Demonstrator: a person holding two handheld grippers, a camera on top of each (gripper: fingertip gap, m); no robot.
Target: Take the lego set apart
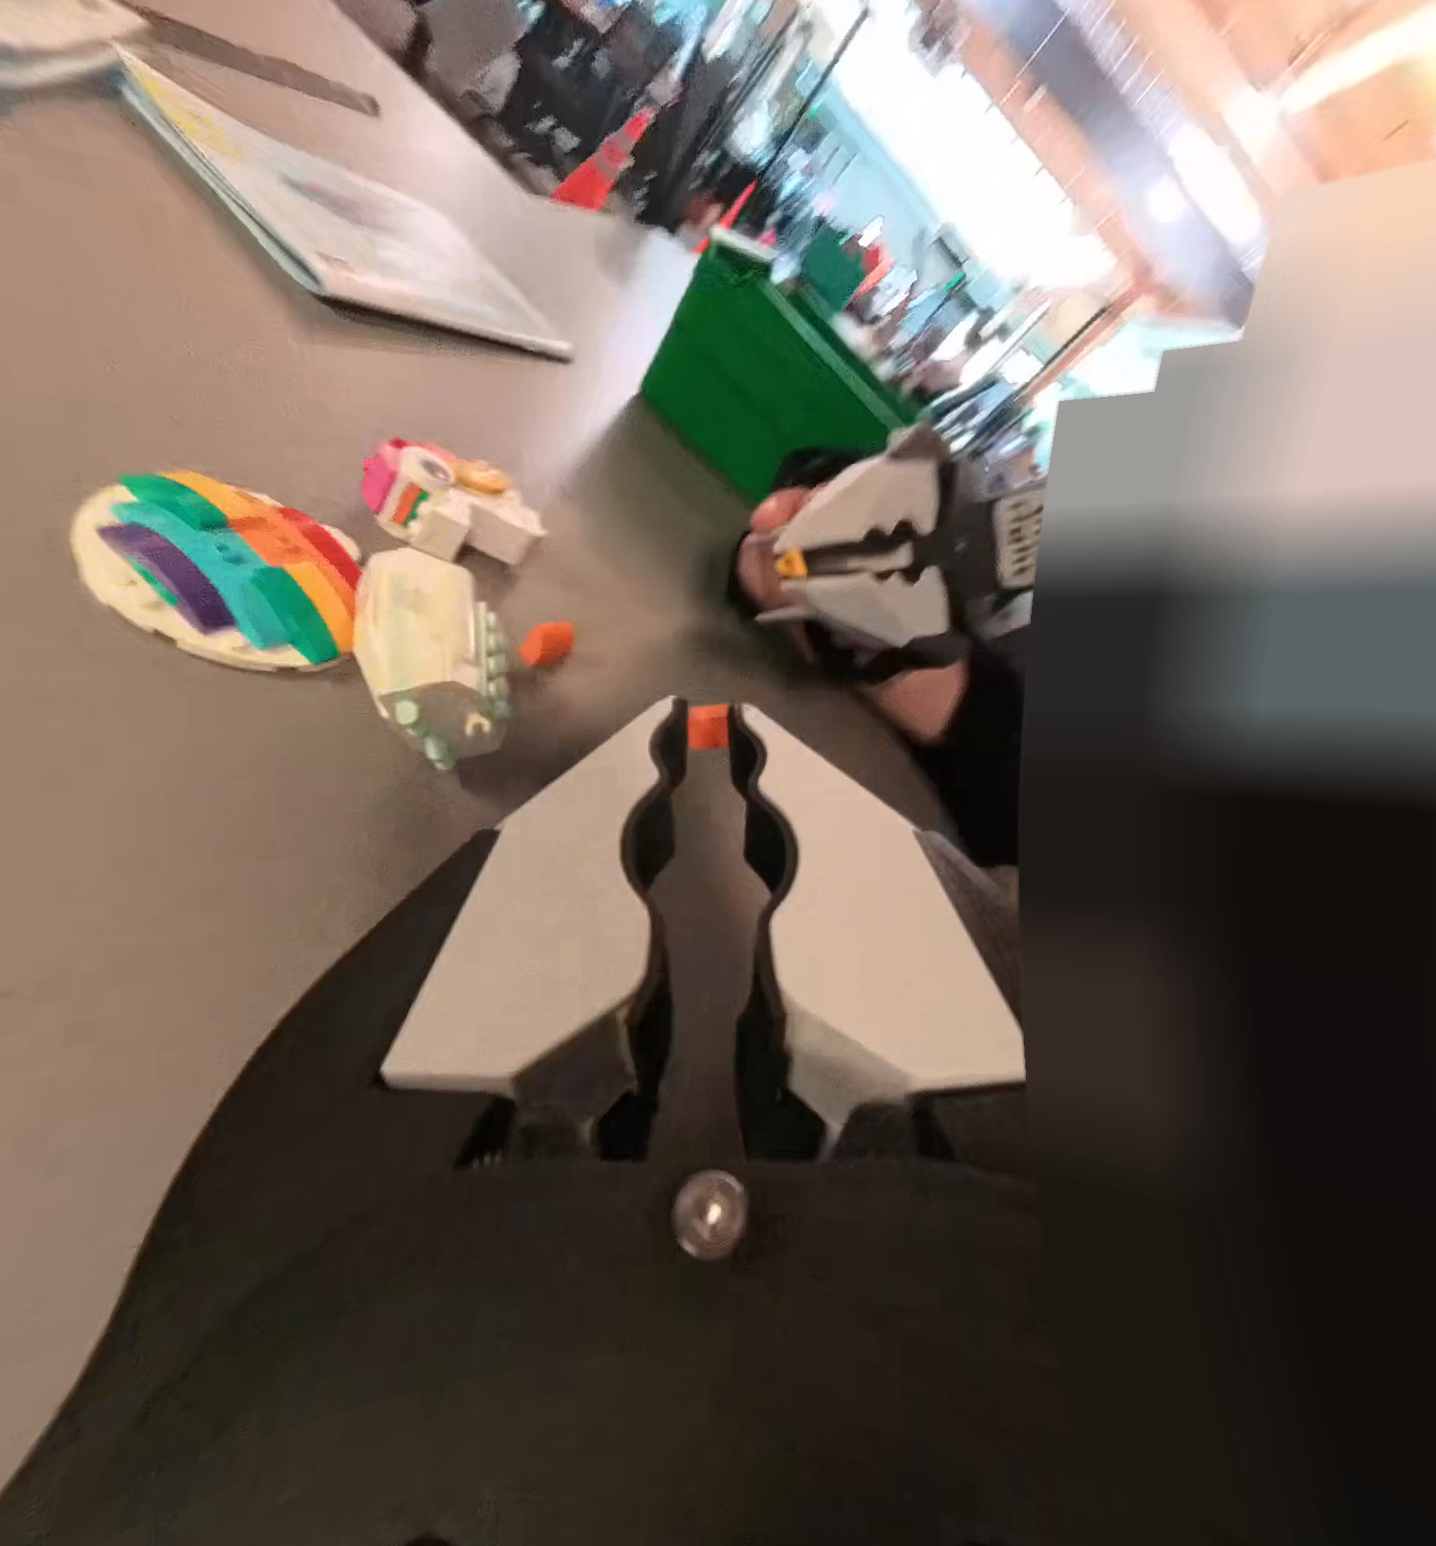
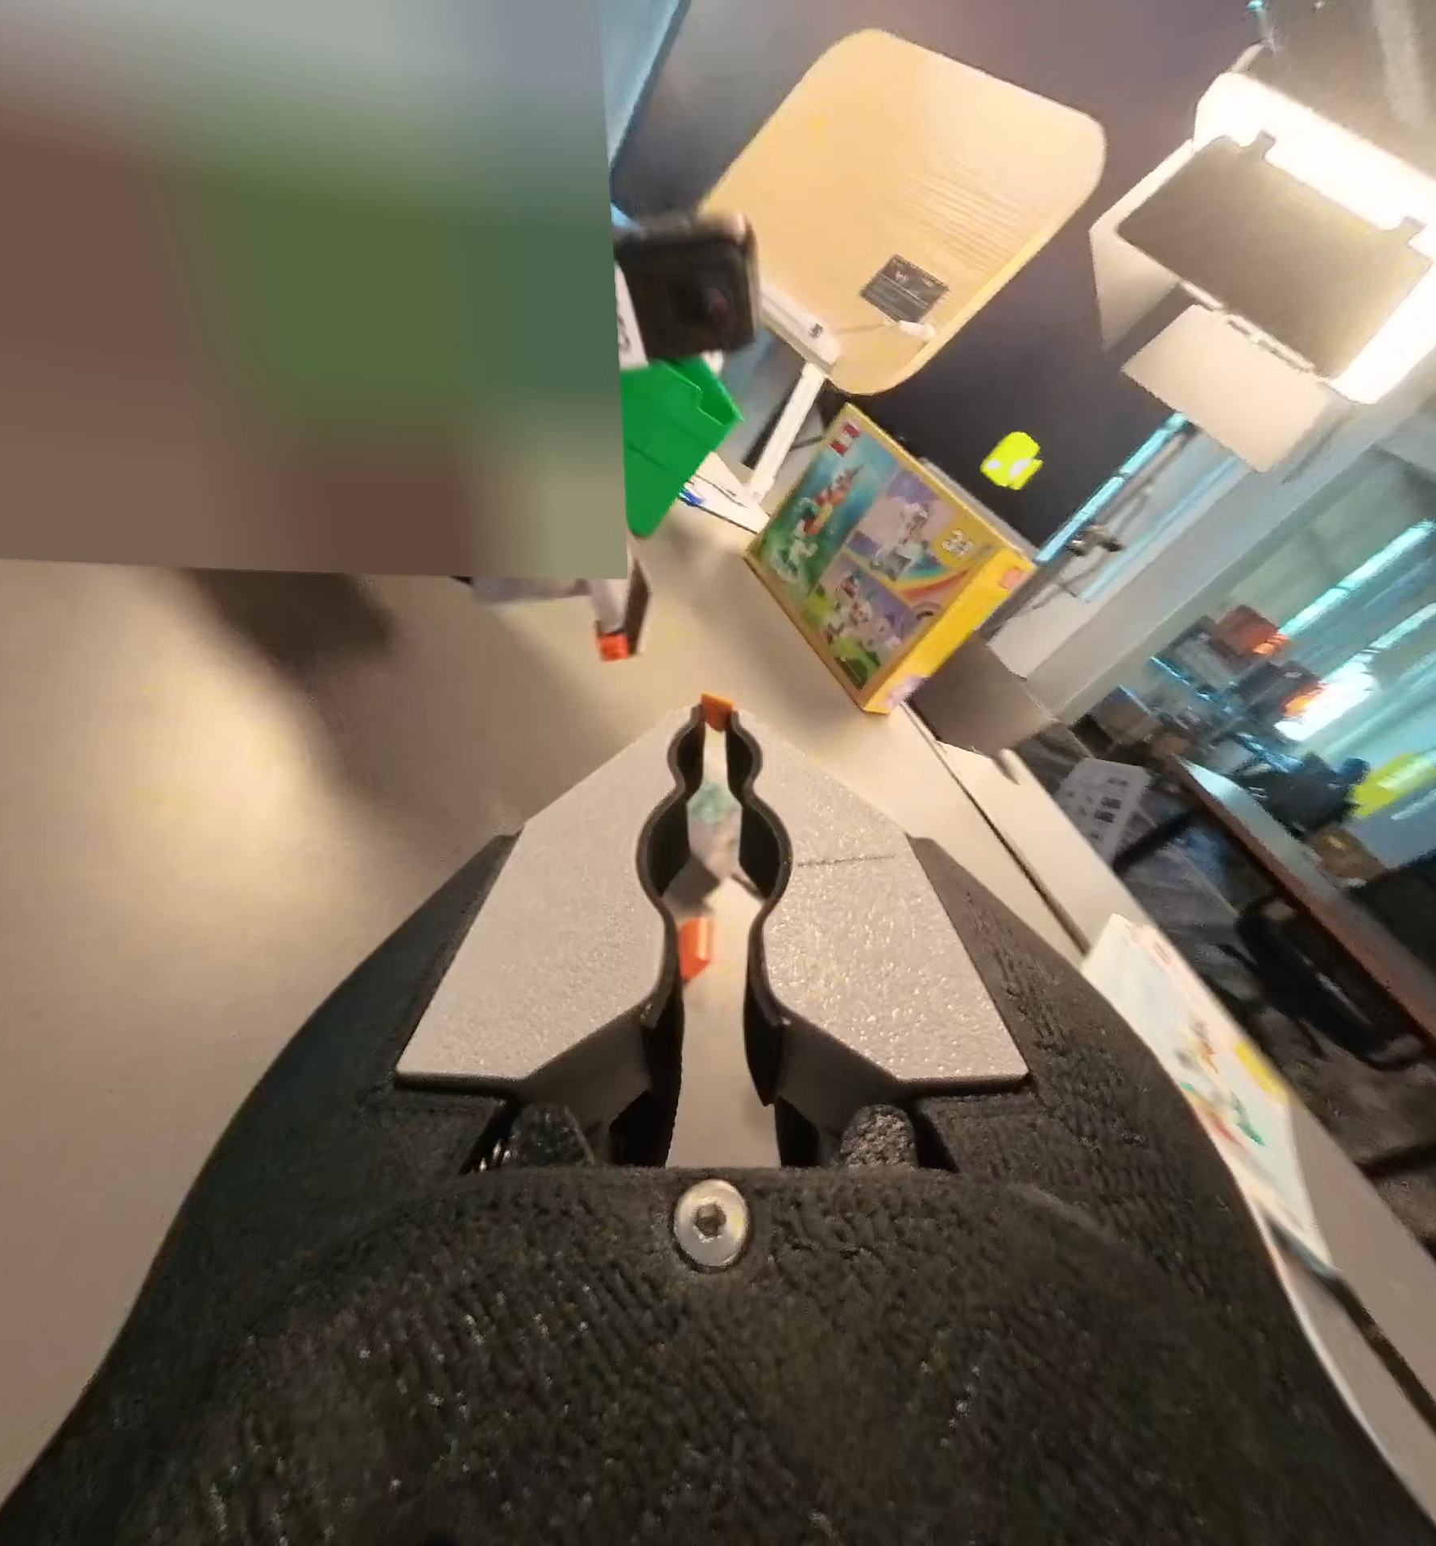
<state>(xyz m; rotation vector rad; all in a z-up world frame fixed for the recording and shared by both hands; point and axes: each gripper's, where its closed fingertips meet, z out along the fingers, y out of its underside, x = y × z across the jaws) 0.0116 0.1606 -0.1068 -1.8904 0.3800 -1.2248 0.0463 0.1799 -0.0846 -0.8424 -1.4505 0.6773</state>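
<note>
- Left wrist view had the left claw (image 1: 707, 726) pinching a small orange brick (image 1: 708, 724) right at its tips, held up off the grey tabletop (image 1: 112, 836) and tilted.
- Rest of the lego set was spread on the tabletop beyond it: a rainbow on a round white plate (image 1: 216, 570), a chunky white-and-mint body section (image 1: 434, 652) touching or just beside the plate, a smaller white piece with pink bits (image 1: 446, 502) behind, and one loose orange piece (image 1: 547, 642) next to the body section.
- Right claw (image 1: 789, 566) showed farther off in that view with a hand (image 1: 769, 544) behind it, tips nipped onto a tiny orange-yellow piece (image 2: 714, 708). Right wrist view backed that up: nearly pressed together, with the little piece poking out at the very tip.
- Handling guess: these bricks looked light, hard and slick, so a tip grip on flat sides should work best; a hold on a corner could let one pop out. The bigger sections probably needed one claw bracing while the other pried at a seam.
- Both claws sat above the tabletop facing roughly toward each other, well apart.
- Also around: an open instruction booklet (image 1: 346, 209), the yellow set box (image 2: 882, 560) and a green bin (image 1: 748, 368) at the far edge.
</note>
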